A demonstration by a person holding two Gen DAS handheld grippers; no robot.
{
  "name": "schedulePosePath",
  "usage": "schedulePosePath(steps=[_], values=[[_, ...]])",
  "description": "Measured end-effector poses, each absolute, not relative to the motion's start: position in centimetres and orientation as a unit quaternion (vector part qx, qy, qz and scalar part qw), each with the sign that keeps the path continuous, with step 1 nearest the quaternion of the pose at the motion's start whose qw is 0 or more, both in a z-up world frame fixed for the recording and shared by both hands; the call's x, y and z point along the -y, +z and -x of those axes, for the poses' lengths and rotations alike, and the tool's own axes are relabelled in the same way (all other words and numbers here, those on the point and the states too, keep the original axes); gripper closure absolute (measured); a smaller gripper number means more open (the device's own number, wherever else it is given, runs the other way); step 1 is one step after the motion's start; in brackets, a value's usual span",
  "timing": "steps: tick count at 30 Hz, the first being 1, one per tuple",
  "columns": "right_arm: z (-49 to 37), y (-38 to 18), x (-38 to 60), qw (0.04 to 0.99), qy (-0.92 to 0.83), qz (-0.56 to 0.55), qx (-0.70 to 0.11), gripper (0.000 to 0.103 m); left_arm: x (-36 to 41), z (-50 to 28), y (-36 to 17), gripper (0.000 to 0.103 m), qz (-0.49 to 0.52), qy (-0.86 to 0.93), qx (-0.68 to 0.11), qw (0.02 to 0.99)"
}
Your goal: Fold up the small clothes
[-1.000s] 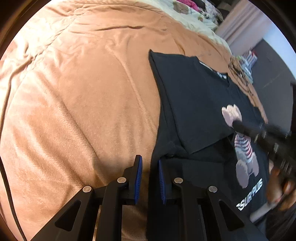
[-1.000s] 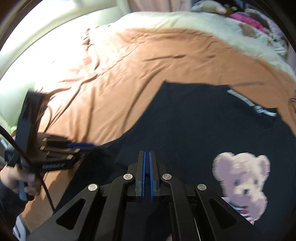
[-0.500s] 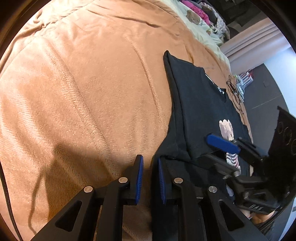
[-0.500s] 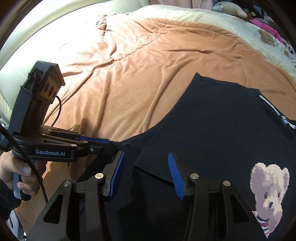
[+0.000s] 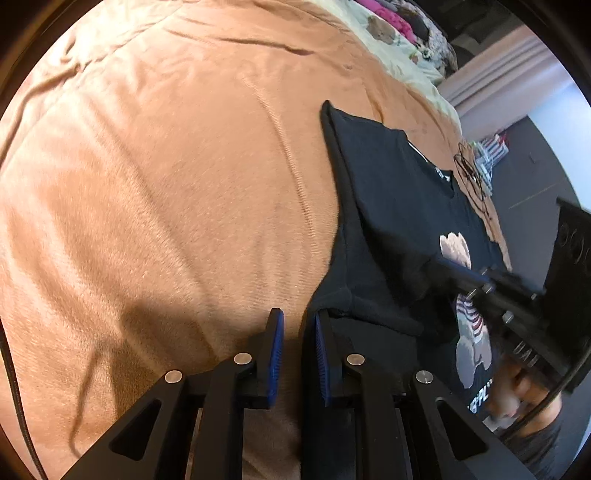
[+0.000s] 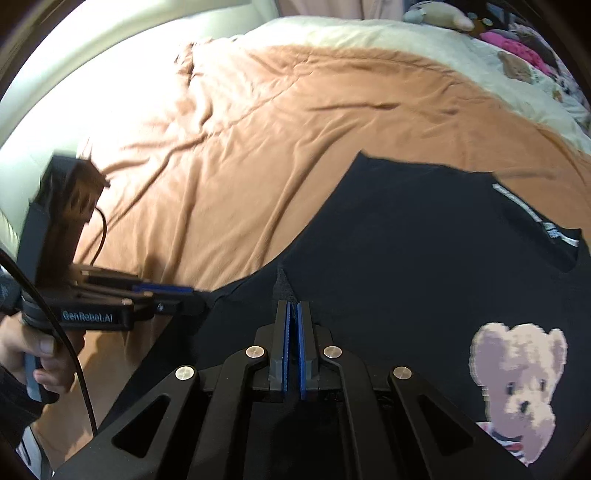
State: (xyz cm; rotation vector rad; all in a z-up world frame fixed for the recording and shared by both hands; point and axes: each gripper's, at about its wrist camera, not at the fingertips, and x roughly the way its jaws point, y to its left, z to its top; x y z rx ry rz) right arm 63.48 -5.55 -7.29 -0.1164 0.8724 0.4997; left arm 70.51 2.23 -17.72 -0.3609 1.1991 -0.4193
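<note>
A small black T-shirt (image 5: 391,206) with a teddy bear print (image 6: 517,384) lies flat on an orange blanket (image 5: 166,192); its left sleeve is folded in over the body. My left gripper (image 5: 298,332) is slightly open at the shirt's left side edge, holding nothing. It also shows in the right wrist view (image 6: 166,291). My right gripper (image 6: 293,314) is shut on a pinch of the folded sleeve's fabric (image 6: 282,284). It shows blurred in the left wrist view (image 5: 458,273).
A cream quilt (image 6: 369,33) with soft toys and pink clothes lies at the far end of the bed. A black cable (image 5: 471,173) lies by the bed's right edge. A dark floor (image 5: 546,162) lies beyond.
My right gripper opened over the folded sleeve's corner, then closed on it. My left gripper stayed at the shirt's left edge, slightly open.
</note>
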Motion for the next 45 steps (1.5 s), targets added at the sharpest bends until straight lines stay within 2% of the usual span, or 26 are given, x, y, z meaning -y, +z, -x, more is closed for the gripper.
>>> schedulePosePath(steps=[6, 8, 10, 15, 16, 17, 18, 19, 20, 24, 26, 28, 31, 35, 45], values=[[-63.2, -4.7, 11.1, 0.897, 0.198, 0.003, -0.395, 0.103, -1.4, -70.6, -16.2, 0.084, 0.158, -0.216, -0.543, 0.796], [-63.4, -4.3, 12.9, 0.903, 0.178, -0.010, -0.390, 0.103, -1.2, -70.8, -15.6, 0.077, 0.159, -0.218, -0.534, 0.801], [-63.8, -4.1, 14.6, 0.911, 0.146, -0.023, -0.385, 0.103, -1.1, -71.0, -15.3, 0.055, 0.159, -0.211, -0.529, 0.806], [-65.3, -5.1, 17.5, 0.914, 0.049, -0.047, -0.401, 0.100, 0.2, -72.2, -16.1, 0.051, 0.161, -0.200, -0.533, 0.806], [-65.4, -5.5, 17.9, 0.909, 0.047, -0.059, -0.410, 0.093, 0.5, -72.4, -16.4, 0.051, 0.161, -0.198, -0.536, 0.805], [-65.3, -5.9, 18.3, 0.905, 0.047, -0.070, -0.416, 0.074, 0.6, -72.4, -16.6, 0.051, 0.157, -0.195, -0.538, 0.805], [-65.1, -6.1, 18.3, 0.905, 0.050, -0.077, -0.415, 0.060, 0.8, -72.5, -16.8, 0.051, 0.151, -0.192, -0.541, 0.805], [-64.7, -6.3, 18.3, 0.905, 0.059, -0.085, -0.412, 0.036, 1.0, -72.5, -17.1, 0.051, 0.148, -0.191, -0.544, 0.804], [-64.1, -6.5, 18.3, 0.907, 0.067, -0.092, -0.406, 0.035, 1.1, -72.5, -17.3, 0.051, 0.145, -0.191, -0.545, 0.803], [-63.2, -7.4, 18.5, 0.902, 0.077, -0.096, -0.415, 0.035, 1.2, -72.4, -17.5, 0.054, 0.137, -0.184, -0.544, 0.807], [-64.2, -7.1, 18.9, 0.898, 0.098, -0.097, -0.418, 0.035, 1.2, -72.4, -17.5, 0.059, 0.131, -0.179, -0.545, 0.808], [-64.4, -7.6, 18.2, 0.893, 0.111, -0.078, -0.430, 0.035, 1.2, -72.4, -17.6, 0.070, 0.117, -0.169, -0.549, 0.810], [-64.5, -9.4, 16.8, 0.879, 0.110, -0.037, -0.462, 0.035, 0.8, -72.4, -17.7, 0.073, 0.119, -0.160, -0.552, 0.810], [-63.8, -10.5, 16.6, 0.870, 0.082, 0.024, -0.485, 0.035, 0.8, -71.9, -16.8, 0.073, 0.109, -0.135, -0.556, 0.813], [-57.5, -5.3, 24.8, 0.883, 0.064, -0.033, -0.463, 0.035, 3.6, -69.6, -10.8, 0.073, 0.103, -0.127, -0.538, 0.827]])
